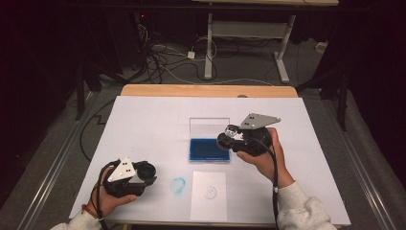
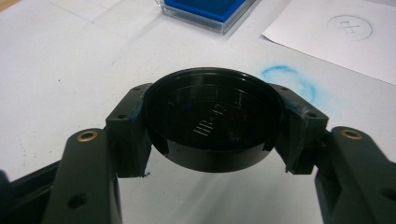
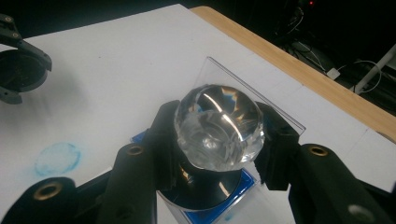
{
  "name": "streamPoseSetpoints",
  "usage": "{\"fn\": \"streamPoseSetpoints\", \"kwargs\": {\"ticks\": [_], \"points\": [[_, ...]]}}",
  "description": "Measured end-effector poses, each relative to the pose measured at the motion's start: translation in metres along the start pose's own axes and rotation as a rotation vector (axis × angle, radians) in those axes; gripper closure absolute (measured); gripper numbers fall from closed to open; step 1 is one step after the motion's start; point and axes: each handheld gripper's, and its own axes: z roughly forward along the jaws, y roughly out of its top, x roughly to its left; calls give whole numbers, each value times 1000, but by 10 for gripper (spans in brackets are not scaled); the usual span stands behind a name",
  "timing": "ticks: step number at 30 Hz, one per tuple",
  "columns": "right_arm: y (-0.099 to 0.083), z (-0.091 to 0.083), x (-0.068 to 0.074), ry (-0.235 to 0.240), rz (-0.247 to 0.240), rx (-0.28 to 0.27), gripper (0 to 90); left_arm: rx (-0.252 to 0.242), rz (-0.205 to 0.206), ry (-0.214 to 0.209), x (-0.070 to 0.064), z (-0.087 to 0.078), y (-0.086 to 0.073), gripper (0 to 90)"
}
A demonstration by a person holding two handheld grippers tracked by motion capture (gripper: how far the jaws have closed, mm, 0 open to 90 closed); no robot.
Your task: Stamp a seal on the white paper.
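Stamp (image 1: 229,139) sitting clamped in right gripper (image 1: 234,138), hovering directly over blue ink pad (image 1: 208,149). Left gripper (image 2: 212,126) gripping black cap (image 2: 214,119), jaws closed on its rim, blue smudge (image 2: 289,81) just beyond. Crystal knob (image 3: 218,126) pinched between right jaws, pad straight below, clear lid (image 3: 254,91) standing behind.

Black tool (image 2: 212,154) jaws carry brass rivets.
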Motion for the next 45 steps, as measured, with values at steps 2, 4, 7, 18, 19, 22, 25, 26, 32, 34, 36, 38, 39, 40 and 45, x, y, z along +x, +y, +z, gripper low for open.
{"fn": "streamPoseSetpoints", "kwargs": {"ticks": [2,4,7,18,19,22,25,26,32,34,36,38,39,40,45], "points": [[0,-2,2,5,-6,-2,570,2,-4,5,0,0,0,364],[1,-3,4,-1,-12,-1,570,6,-4,5,0,1,0,364],[0,-6,8,8,-24,-4,570,-2,-1,5,0,0,2,364],[-1,-9,40,76,-97,22,570,8,15,-4,-3,3,4,364],[-2,-10,42,84,-98,28,570,8,16,-5,-3,3,4,364],[-7,-10,49,99,-114,41,570,9,16,-4,-3,3,4,364],[-13,-8,57,116,-127,60,570,8,15,-4,-3,2,4,364],[-15,-8,60,127,-137,71,570,8,16,-3,-3,2,4,364],[-27,-3,75,156,-167,113,570,12,17,-4,-4,3,4,364],[-31,-1,79,162,-175,126,570,12,16,-4,-3,3,4,364],[-35,1,82,177,-179,147,570,12,15,-4,-3,3,4,364],[-40,5,86,180,-188,167,570,12,17,-4,-4,3,4,364],[-42,7,87,187,-193,179,570,11,17,-6,-4,3,4,364],[-44,8,88,190,-191,186,570,11,17,-5,-4,3,5,364],[-51,15,90,198,-197,219,570,11,19,-7,-4,3,5,364]]}}
